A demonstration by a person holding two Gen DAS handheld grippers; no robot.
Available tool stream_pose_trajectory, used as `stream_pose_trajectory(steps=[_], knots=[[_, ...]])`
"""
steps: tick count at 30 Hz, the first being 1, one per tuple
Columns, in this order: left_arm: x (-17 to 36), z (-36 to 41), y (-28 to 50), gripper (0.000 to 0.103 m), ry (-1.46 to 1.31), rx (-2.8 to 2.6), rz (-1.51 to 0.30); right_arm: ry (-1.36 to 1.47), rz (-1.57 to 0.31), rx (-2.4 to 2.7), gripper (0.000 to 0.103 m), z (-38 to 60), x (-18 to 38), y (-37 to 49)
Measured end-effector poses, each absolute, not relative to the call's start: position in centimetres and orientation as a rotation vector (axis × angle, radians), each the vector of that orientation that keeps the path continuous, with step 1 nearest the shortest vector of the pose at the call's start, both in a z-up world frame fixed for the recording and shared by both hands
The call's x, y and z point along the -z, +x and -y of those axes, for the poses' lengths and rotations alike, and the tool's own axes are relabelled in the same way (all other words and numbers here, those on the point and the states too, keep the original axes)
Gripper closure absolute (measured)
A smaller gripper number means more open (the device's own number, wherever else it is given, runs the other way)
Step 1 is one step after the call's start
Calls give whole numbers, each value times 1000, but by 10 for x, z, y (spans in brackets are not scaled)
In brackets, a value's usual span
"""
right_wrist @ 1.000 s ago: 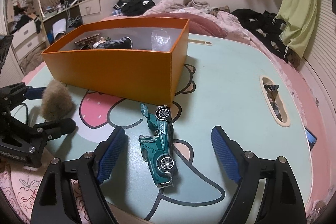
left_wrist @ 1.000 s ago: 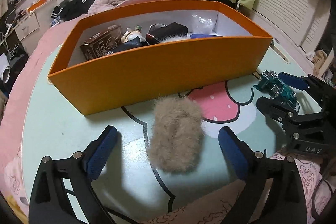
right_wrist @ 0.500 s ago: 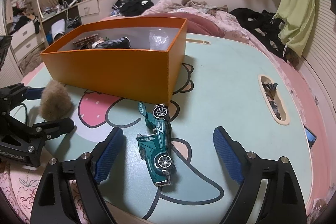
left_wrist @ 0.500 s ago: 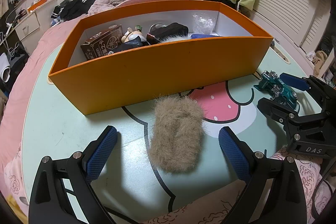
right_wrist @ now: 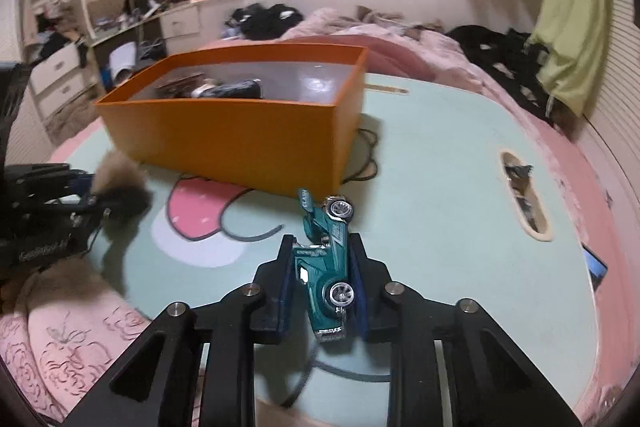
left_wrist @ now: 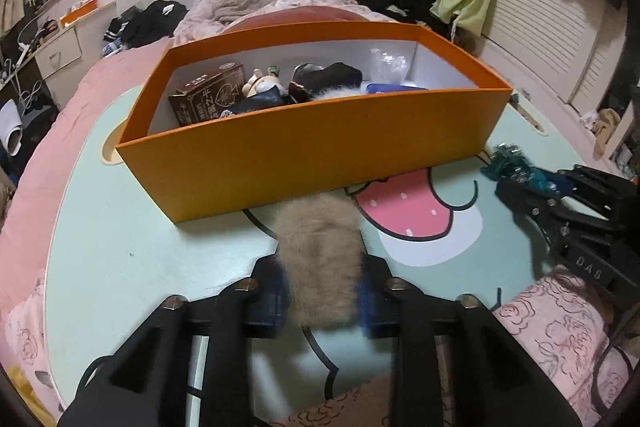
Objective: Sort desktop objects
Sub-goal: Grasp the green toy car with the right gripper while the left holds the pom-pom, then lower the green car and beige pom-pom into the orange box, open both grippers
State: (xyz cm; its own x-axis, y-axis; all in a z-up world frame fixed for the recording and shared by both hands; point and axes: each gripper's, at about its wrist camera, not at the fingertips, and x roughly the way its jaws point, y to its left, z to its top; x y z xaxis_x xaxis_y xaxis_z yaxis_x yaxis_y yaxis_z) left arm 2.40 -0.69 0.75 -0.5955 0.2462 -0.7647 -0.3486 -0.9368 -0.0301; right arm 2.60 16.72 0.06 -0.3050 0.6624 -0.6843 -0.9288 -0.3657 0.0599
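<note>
A beige furry pouch (left_wrist: 320, 239) lies on the mint green table (left_wrist: 120, 247), just in front of the orange box (left_wrist: 320, 143). My left gripper (left_wrist: 322, 267) is closing on the pouch, and its blue pads (left_wrist: 276, 291) press into the fur on both sides. In the right wrist view, a teal toy car (right_wrist: 326, 259) sits between the blue pads of my right gripper (right_wrist: 322, 247), which is shut on the car's sides. The car's nose points toward the orange box (right_wrist: 240, 139). The left gripper (right_wrist: 80, 195) and the pouch (right_wrist: 116, 175) show at far left.
The box holds a brown carton (left_wrist: 208, 103), a small figurine, dark items and a clear plastic bag (left_wrist: 388, 63). A slot (right_wrist: 524, 199) in the table holds small bits. A phone (right_wrist: 594, 263) lies at the right edge. Pink floral cloth (left_wrist: 560, 311) covers the near edge.
Both grippers stood wide open around their objects before. Now the left has closed onto the furry pouch and the right onto the teal car. Neither hand has shifted.
</note>
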Motion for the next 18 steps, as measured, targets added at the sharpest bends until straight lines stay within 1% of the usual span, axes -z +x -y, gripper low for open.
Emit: stream_pose_trajectory(steps=[4, 7, 11, 13, 15, 16, 17, 18], knots=[[-17, 8, 29, 77, -1143, -2529, -153, -656, -537, -1916, 80, -161, -17, 20], [-41, 10, 28, 77, -1064, -2528, -80, -582, -529, -1968, 80, -168, -45, 18], [-79, 7, 3, 77, -968, -2568, -31, -488, -502, -1997, 79, -206, -84, 6], [-95, 3, -15, 76, -914, -2603, -29, -471, -515, -1995, 79, -226, -91, -1], [-97, -1, -33, 76, -912, -2618, -14, -463, -544, -1984, 79, -245, -87, -7], [-92, -2, -45, 71, -940, -2628, -6, -488, -565, -1968, 72, -255, -79, -11], [-83, -2, -56, 58, -986, -2635, -3, -526, -587, -1940, 64, -261, -70, -13], [-72, -1, -64, 53, -1043, -2646, -1, -572, -618, -1889, 57, -267, -57, -14]])
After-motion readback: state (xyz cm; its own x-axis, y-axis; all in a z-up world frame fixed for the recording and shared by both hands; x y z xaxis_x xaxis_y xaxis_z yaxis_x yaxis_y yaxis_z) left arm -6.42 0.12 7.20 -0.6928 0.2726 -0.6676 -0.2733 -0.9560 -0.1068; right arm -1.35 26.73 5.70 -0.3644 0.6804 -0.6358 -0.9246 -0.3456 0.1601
